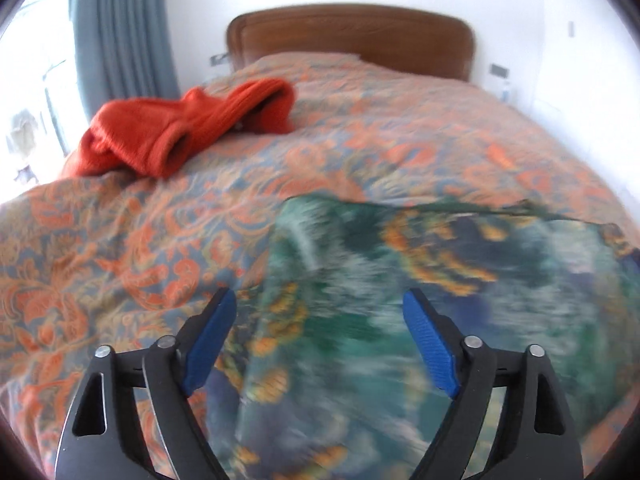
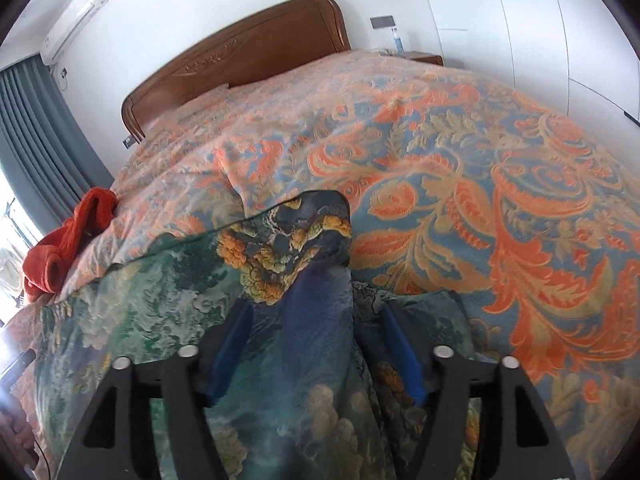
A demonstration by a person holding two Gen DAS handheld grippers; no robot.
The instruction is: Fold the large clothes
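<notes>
Garment under work: a large green-and-blue printed piece (image 2: pixel 168 300) with yellow floral clusters, spread on the near part of the bed over the orange-and-blue patterned bedspread (image 2: pixel 500 184). Its far edge runs straight across the bedspread, which reads as a fold line or a laid-down hem. Left gripper (image 1: pixel 318 336): jaws stand wide apart above the cloth, blue pads bare, nothing between them; cloth under it is motion-blurred, so surface detail there is unreliable. Right gripper (image 2: pixel 316 340): jaws also apart, with a raised ridge of the garment standing up between them; the blue pads flank this ridge but do not appear to press on it, so I log it as released rather than gripped. The ridge ends in a peaked corner toward the headboard (image 2: pixel 240 52), probably fabric that was pinched and has not settled flat. Judgement: both tools spread over the same far edge, one toward each end, is consistent with a two-handed fold just set down, each hand letting go at its own corner so the edge lands straight. Fold count so far cannot be told. A second item, an orange knit garment (image 1: pixel 180 128), lies crumpled near the left side of the bed by the grey-blue curtain (image 1: pixel 120 28), well apart from the working area; likely parked there awaiting its turn. Risk: the standing ridge may leave a crease unless smoothed.
</notes>
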